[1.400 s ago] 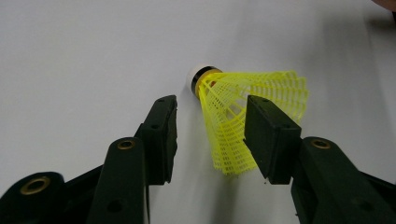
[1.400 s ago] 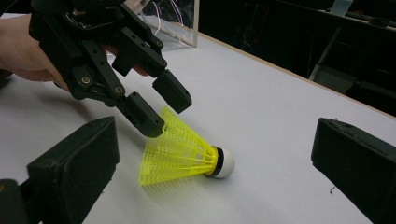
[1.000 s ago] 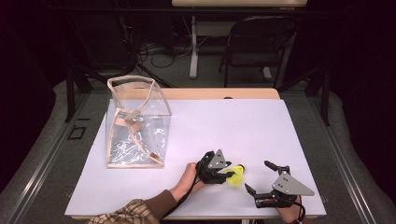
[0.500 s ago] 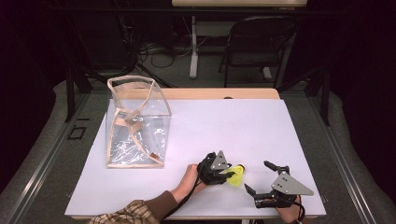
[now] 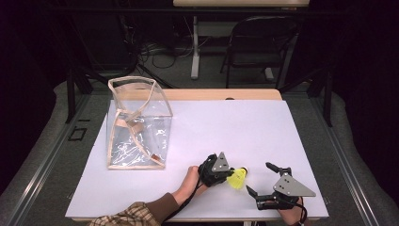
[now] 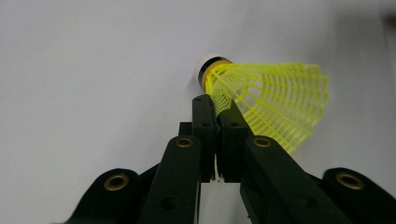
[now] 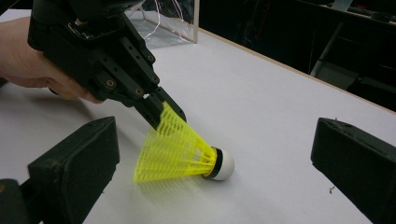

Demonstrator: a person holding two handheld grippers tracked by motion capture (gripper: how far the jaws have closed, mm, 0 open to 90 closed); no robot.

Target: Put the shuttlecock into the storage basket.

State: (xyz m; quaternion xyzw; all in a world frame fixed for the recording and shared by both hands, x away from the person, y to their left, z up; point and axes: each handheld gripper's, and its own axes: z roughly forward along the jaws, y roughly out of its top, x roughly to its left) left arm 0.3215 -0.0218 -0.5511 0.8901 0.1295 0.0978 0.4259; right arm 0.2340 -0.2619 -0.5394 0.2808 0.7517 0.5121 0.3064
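Your left gripper [image 5: 229, 175] has just been closing and is now pinching the yellow shuttlecock's [image 5: 237, 178] skirt edge on the worktop [image 5: 226, 122]; your right gripper [image 5: 259, 178] is waiting wide open just beside it.

Shuttlecock [image 7: 180, 151]: skirt is showing as yellow plastic mesh, slightly glossy; the cap is looking smooth and white, with a black band beside it.

Left claw [image 6: 215, 105]: arms are presenting as matt black plastic, with brass-coloured metal eyelets at the pivots. Right claw [image 7: 210, 182]: pads are reading as matt black, faintly grainy; its top plate is looking like flat grey metal in the high view.

Tabletop [image 5: 244, 127]: covering is appearing as matt white sheet, smooth, over a pale wood edge.

Bag [image 5: 137, 123]: walls are showing as clear glossy plastic film, creased, with tan cloth-like trim.

Sleeve [image 5: 134, 217]: is looking like woven plaid cloth.
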